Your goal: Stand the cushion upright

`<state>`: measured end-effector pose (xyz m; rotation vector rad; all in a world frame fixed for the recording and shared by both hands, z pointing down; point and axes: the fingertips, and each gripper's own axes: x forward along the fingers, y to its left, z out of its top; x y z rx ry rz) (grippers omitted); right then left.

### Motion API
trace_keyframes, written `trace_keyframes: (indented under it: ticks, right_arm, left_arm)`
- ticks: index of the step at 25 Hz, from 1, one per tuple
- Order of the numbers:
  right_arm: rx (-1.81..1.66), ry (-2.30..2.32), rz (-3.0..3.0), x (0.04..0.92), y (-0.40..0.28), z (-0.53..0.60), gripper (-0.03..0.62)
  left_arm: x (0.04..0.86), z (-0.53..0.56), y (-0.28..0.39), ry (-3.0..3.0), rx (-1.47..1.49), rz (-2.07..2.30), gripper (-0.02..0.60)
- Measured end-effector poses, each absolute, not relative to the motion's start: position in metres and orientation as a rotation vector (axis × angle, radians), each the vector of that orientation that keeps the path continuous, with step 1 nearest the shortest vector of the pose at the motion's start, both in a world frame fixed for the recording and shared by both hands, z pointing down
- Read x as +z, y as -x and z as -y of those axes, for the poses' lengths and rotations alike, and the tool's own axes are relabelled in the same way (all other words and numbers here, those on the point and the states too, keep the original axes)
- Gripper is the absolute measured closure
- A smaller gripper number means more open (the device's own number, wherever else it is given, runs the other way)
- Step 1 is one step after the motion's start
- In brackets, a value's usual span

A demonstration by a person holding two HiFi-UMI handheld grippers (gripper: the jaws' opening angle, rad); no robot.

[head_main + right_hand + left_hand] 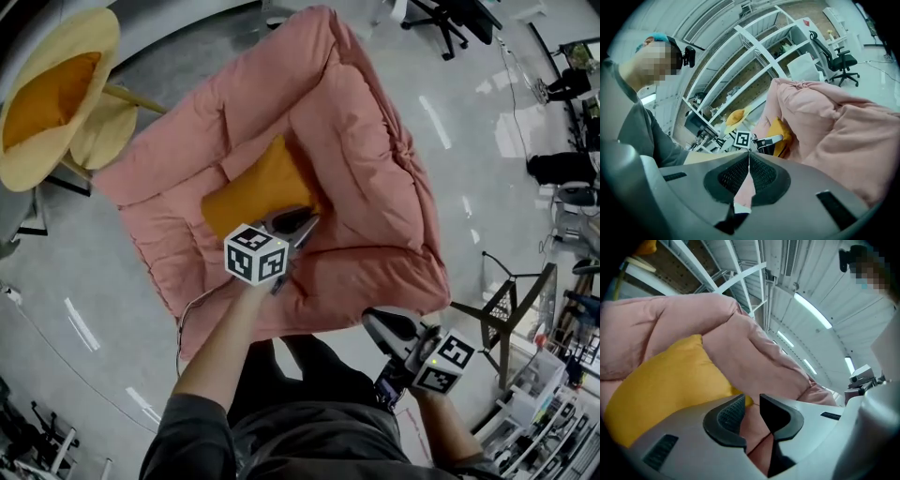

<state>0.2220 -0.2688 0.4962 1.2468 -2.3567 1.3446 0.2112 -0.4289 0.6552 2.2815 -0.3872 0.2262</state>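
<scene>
An orange-yellow cushion (253, 192) lies tilted in the seat of a big pink padded floor sofa (366, 141). My left gripper (302, 225) sits at the cushion's near right corner, jaws a little apart with only pink fabric showing behind the gap. In the left gripper view the cushion (665, 390) fills the left, just beyond the left gripper (752, 406), under the sofa's pink bolster (750, 352). My right gripper (377, 325) hangs off the sofa's front right corner, shut and empty. The right gripper (749, 161) looks at the sofa (834, 126), the cushion (780, 131) and the left gripper (769, 140).
A round yellow chair (94, 131) with an orange pad stands at the top left. A black office chair (450, 23) is at the top right. A metal stand (511, 309) and cluttered shelving (553, 394) fill the right side. My legs are right against the sofa's front edge.
</scene>
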Motion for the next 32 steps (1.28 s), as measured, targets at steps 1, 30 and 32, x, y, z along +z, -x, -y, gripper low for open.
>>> trace_keyframes:
  ticks: [1,30,32]
  right_arm:
    - [1.346,-1.258,2.362,0.495,-0.224,0.269,0.577]
    - [1.058,-1.039,2.688,0.418,-0.119,0.317,0.579]
    - [1.050,-1.027,2.692,0.416,-0.116,0.316,0.579]
  left_arm:
    - [0.653,0.427,-0.217,-2.281,0.223,0.367,0.478]
    - [0.485,0.339,0.000,-2.328,0.061,0.782,0.571]
    - [0.482,0.335,0.001,-2.325,0.058,0.791,0.571]
